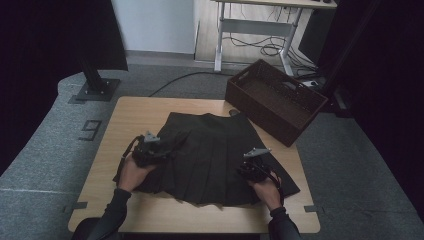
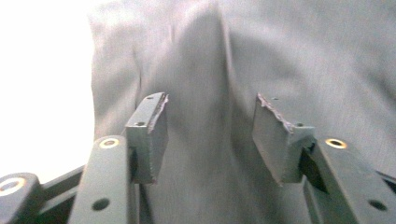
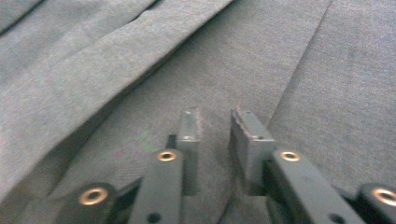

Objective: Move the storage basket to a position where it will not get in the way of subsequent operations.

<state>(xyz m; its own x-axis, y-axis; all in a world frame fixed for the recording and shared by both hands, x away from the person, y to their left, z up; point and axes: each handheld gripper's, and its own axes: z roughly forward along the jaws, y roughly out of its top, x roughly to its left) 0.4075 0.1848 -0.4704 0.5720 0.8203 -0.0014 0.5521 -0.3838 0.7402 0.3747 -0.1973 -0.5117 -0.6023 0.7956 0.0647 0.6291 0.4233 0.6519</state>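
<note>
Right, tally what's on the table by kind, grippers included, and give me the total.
Dark pleated skirt: 1
Brown woven basket, on the table's far right corner: 1
Hand-held grippers, left gripper and right gripper: 2
Total: 4

I see a wooden counter (image 1: 131, 111); a dark pleated skirt (image 1: 210, 150) lies on it, a brown basket (image 1: 272, 100) just beside the skirt.
</note>
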